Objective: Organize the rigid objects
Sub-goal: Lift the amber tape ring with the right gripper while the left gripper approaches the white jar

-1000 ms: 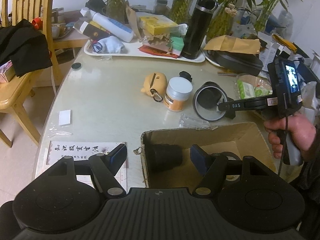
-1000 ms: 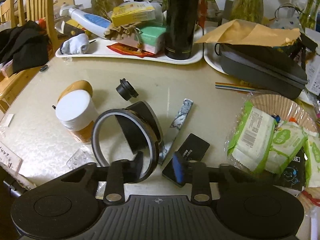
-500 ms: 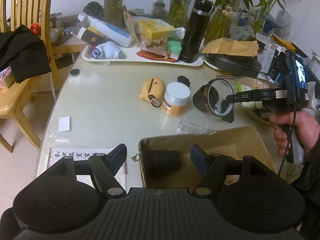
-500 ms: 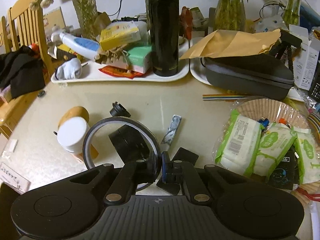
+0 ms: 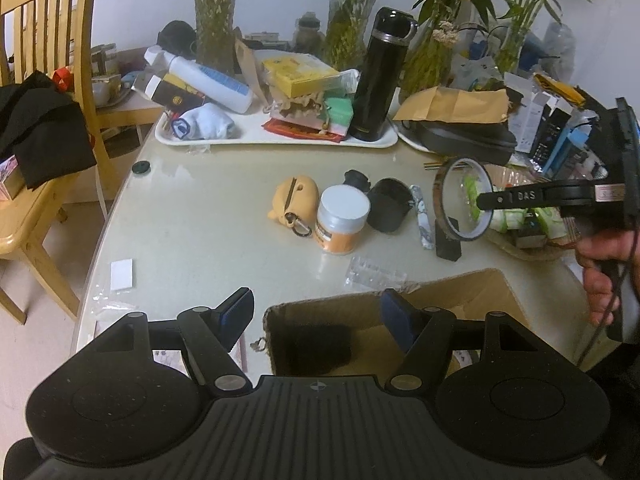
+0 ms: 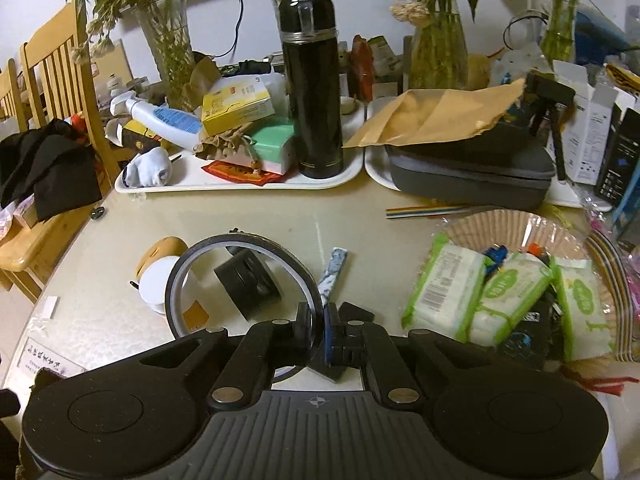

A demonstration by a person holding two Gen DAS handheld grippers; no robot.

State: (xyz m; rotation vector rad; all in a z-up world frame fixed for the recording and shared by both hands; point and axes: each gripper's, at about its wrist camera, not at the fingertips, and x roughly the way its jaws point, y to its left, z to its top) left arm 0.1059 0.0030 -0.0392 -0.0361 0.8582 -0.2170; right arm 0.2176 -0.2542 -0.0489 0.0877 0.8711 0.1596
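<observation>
Right gripper (image 6: 318,334): jaws clamped on ring (image 6: 244,280), held above counter (image 6: 280,216).
Left gripper (image 5: 316,312): jaws wide, over box (image 5: 460,292).

We see a glossy, smooth table top (image 5: 208,216) and a rough brown cardboard box (image 5: 460,300) with a torn edge. The flask (image 6: 314,92) looks like shiny black metal; the tape ring (image 6: 240,276) is thin, glossy plastic — see-through at its middle. The chair (image 5: 44,64) is varnished wood, draped in matt black cloth (image 5: 36,128). The tray (image 6: 240,184) is smooth white plastic — the envelope (image 6: 436,116) creased brown paper.
</observation>
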